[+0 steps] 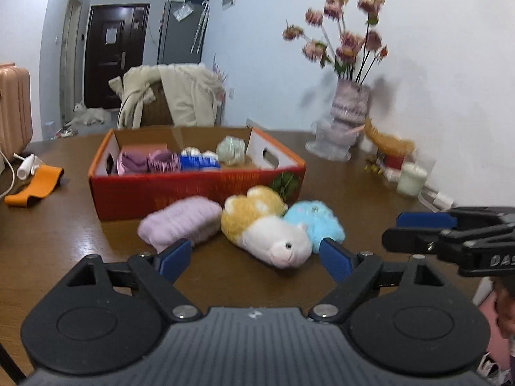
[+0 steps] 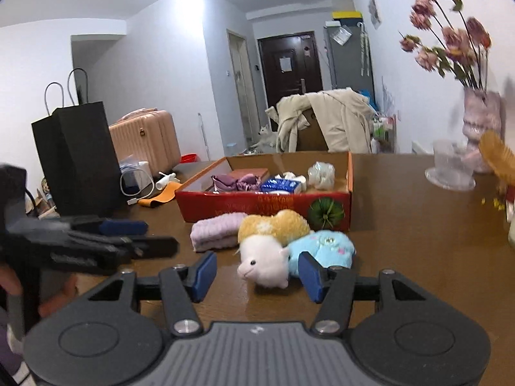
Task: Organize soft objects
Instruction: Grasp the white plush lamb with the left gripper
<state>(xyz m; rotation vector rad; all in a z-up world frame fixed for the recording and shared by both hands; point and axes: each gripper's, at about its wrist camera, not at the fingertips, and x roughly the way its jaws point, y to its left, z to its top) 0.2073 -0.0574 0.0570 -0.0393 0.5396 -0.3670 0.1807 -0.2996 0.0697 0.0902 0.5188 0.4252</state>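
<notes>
Legible writing is scarce: the right tool (image 1: 421,230), entering at the right edge of the left wrist view, bears raised letters "DAS", cut off by the frame edge. The yellow print along the front of the red cardboard box (image 1: 196,189) is too blurred to read.

Left tool (image 1: 254,259), lower centre of its own view: blue pads wide apart, nothing between them, above the brown wooden surface (image 1: 64,241). Right tool: pads likewise apart and empty in its own view.

Three soft items lie in a row at centre frame, just in front of the box: a lilac fluffy roll (image 1: 180,222), a yellow-and-white plush animal (image 1: 264,225) and a light blue plush (image 1: 317,220), the last two touching. Inside the box sit purple fabric pieces (image 1: 146,160), a blue packet (image 1: 199,162) and a pale green bundle (image 1: 231,149).

Upper right: a vase of pink flowers (image 1: 349,54) by the white wall. Upper left: a dark door (image 1: 114,51), a pink suitcase (image 1: 14,109), and a beige coat (image 1: 180,93) draped over a chair.
</notes>
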